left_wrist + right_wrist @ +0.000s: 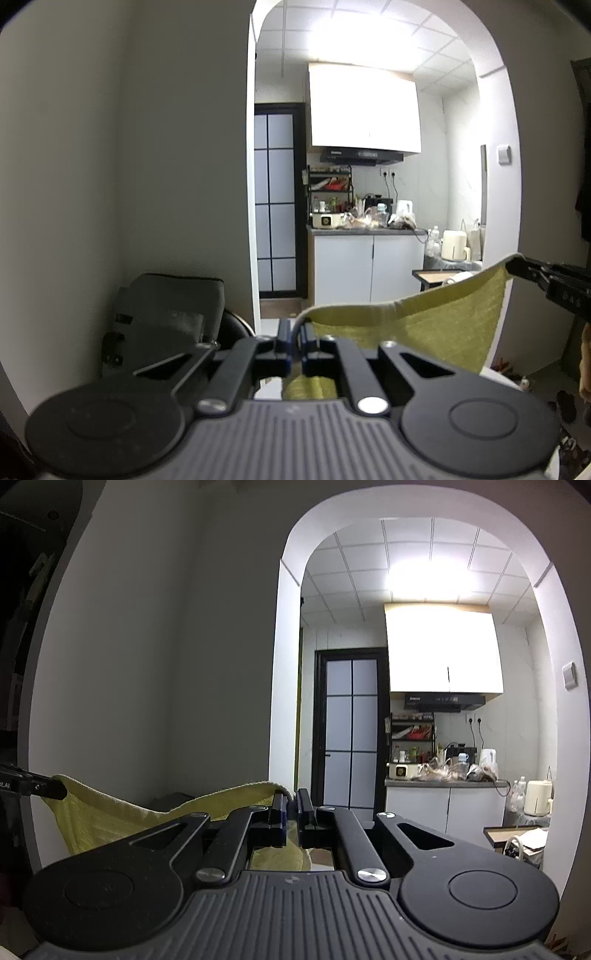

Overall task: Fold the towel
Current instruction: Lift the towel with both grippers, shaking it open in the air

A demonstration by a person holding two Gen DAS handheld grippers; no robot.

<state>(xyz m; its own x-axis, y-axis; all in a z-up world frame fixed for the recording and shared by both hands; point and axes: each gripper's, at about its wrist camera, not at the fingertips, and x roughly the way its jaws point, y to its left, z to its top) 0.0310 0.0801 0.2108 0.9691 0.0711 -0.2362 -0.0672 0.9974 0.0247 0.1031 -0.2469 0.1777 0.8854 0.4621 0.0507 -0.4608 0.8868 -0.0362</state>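
Note:
A yellow-green towel [436, 325] hangs in the air, stretched between both grippers with its top edge sagging a little. My left gripper [294, 332] is shut on one top corner; the cloth runs right to the other gripper's tip [517, 267], which pinches the far corner. In the right wrist view my right gripper [291, 805] is shut on its corner of the towel [110, 819], which runs left to the left gripper's tip [55, 792]. The towel's lower part is hidden behind the gripper bodies.
Both views look level through an arched doorway [291, 590] into a lit kitchen with a cluttered white counter [365, 230] and a dark glass door [351, 731]. A dark padded chair [170, 314] stands against the grey wall at left. A small table [443, 275] stands at right.

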